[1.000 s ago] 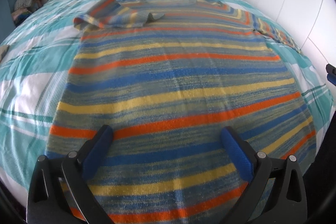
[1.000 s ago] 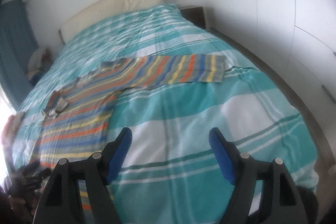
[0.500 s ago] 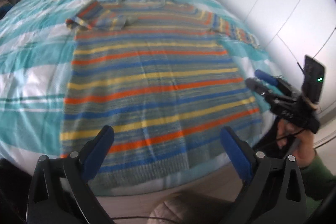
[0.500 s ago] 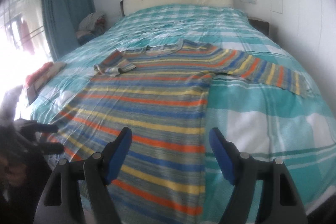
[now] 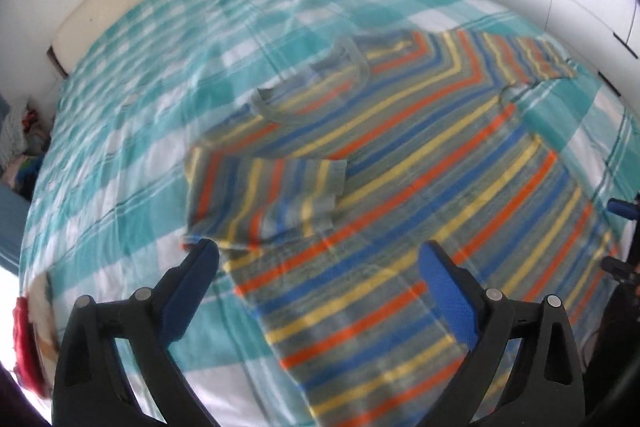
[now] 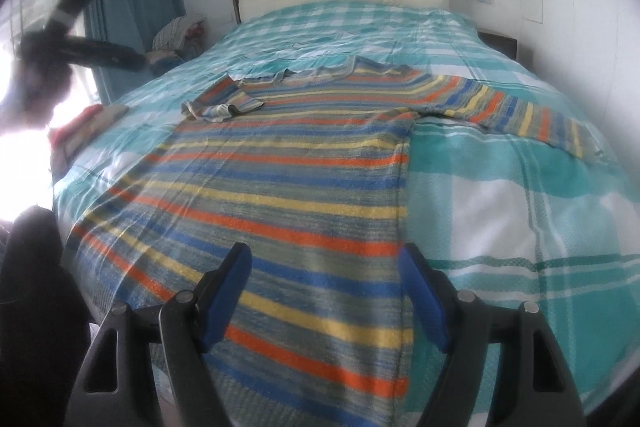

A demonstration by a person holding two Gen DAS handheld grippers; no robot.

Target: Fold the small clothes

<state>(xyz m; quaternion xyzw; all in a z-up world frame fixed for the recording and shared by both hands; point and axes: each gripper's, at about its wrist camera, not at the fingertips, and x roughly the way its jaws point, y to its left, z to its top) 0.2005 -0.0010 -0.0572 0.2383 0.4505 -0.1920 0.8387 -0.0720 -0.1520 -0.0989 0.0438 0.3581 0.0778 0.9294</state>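
Right now I see the bed [image 6: 520, 211] filling both views, with the striped sweater [image 6: 280, 179] spread flat across it. One sleeve [image 5: 276, 195] is already folded onto the chest at centre left of the left view; the other sleeve [image 6: 532, 115] lies stretched toward the right edge. I judge that sleeve comes next. My left gripper [image 5: 320, 275] and right gripper [image 6: 324, 287] both gape wide, holding nothing, above the sweater's body.
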